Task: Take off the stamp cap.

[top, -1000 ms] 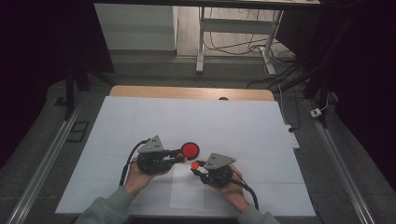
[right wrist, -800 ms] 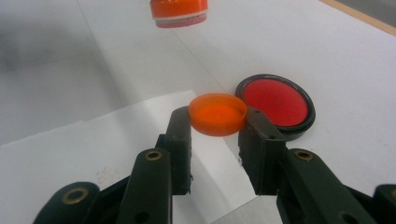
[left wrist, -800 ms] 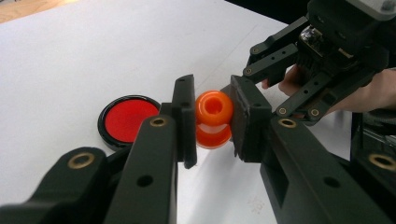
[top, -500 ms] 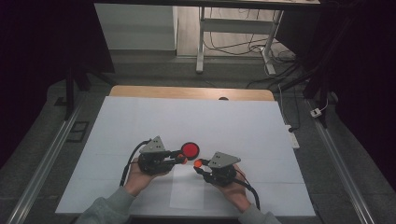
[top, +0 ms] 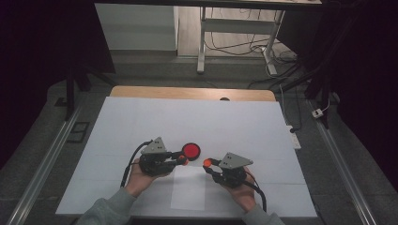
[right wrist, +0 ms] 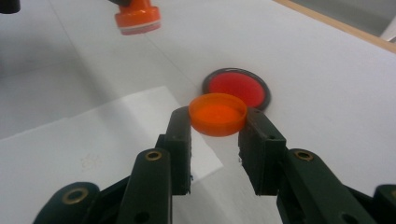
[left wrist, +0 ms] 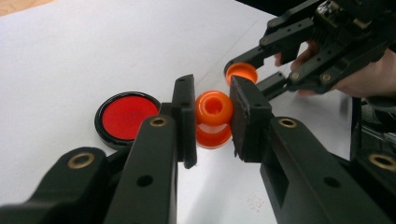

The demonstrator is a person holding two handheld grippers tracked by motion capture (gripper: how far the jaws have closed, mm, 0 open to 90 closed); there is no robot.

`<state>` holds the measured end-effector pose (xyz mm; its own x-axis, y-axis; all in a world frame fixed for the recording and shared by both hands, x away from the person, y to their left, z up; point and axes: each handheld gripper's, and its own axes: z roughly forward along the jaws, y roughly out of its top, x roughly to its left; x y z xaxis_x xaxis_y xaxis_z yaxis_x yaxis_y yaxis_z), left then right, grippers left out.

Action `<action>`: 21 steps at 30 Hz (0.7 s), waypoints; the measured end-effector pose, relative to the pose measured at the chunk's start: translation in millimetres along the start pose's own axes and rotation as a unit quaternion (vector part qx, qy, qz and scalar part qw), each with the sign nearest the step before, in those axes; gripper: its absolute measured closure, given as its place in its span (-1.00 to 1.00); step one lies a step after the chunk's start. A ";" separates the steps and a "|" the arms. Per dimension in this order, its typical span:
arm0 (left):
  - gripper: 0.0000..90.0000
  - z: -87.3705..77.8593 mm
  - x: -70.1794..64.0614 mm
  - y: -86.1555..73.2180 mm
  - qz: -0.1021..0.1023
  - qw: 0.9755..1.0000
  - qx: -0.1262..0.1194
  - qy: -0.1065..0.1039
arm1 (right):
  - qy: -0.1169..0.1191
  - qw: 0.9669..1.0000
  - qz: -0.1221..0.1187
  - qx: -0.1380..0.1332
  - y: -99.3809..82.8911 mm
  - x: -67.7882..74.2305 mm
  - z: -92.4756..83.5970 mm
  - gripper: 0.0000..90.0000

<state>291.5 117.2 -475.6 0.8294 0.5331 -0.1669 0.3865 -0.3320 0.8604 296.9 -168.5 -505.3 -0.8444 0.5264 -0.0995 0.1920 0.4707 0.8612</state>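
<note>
Currently both tools sit close to the red ink pad [top: 191,150], a round black-rimmed dish lying flat on the white-covered surface [top: 141,122], taken as the landmark. Left tool [top: 181,161] is just beside the pad, on its near-left side in the high view, jaws clamped on an orange stamp [left wrist: 213,113]; the left gripper view shows the stamp pinched at its knob between the two black jaws, wider base pointing down, and the pad just left of the jaws. Whether the stamp base touches the surface cannot be told. Right tool [top: 208,164] is near the pad on its near-right side, apart from it, jaws closed on a small orange cap [right wrist: 217,113]; in the right gripper view the cap is gripped at its rim, open side up, with the pad right behind it. Cap and stamp are separate, a short gap between them, cap to the right of the stamp in the high view. In the right gripper view the stamp [right wrist: 137,17] hangs at the upper left, base down, clear of the pad. White paper sheet [top: 190,190] lies on the surface nearer the person than the pad, under and between the hands. Left hand [top: 141,176] and right hand [top: 244,190] hold the tools from the near edge.
</note>
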 end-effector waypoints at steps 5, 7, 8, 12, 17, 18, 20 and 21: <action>0.62 1.4 -0.3 -0.1 0.001 1.000 0.004 -0.001 | -0.017 1.000 0.015 -0.003 -7.3 -8.3 -14.0 0.44; 0.62 2.1 -0.2 -0.1 0.001 1.000 0.004 -0.002 | -0.022 1.000 0.019 -0.005 -9.8 -11.6 -19.2 0.44; 0.62 2.5 -0.1 -0.1 0.001 1.000 0.004 -0.002 | -0.025 0.999 0.022 -0.006 -10.9 -12.7 -21.4 0.44; 0.62 3.9 -0.1 -0.1 0.001 1.000 0.006 -0.004 | -0.034 0.999 0.028 -0.009 -14.2 -16.0 -27.6 0.44; 0.61 4.0 0.0 0.0 0.002 1.000 0.006 -0.004 | -0.043 0.999 0.027 -0.006 -18.1 -18.3 -35.3 0.44; 0.61 3.9 -0.1 0.0 0.002 1.000 0.006 -0.004 | -0.047 0.999 0.027 -0.006 -19.2 -19.0 -37.3 0.44; 0.61 3.6 0.1 -0.1 0.002 1.000 0.006 -0.004 | -0.053 0.998 0.028 -0.004 -21.7 -21.1 -41.7 0.44; 0.62 3.6 0.3 -0.2 0.002 1.000 0.006 -0.003 | -0.055 0.998 0.029 -0.005 -23.0 -22.1 -44.1 0.44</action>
<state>293.0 114.6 -477.5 0.8333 0.5273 -0.1663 0.3882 -0.3439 0.8550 289.1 -222.2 -500.9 -0.7712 0.6282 -0.1028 0.2336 0.4296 0.8723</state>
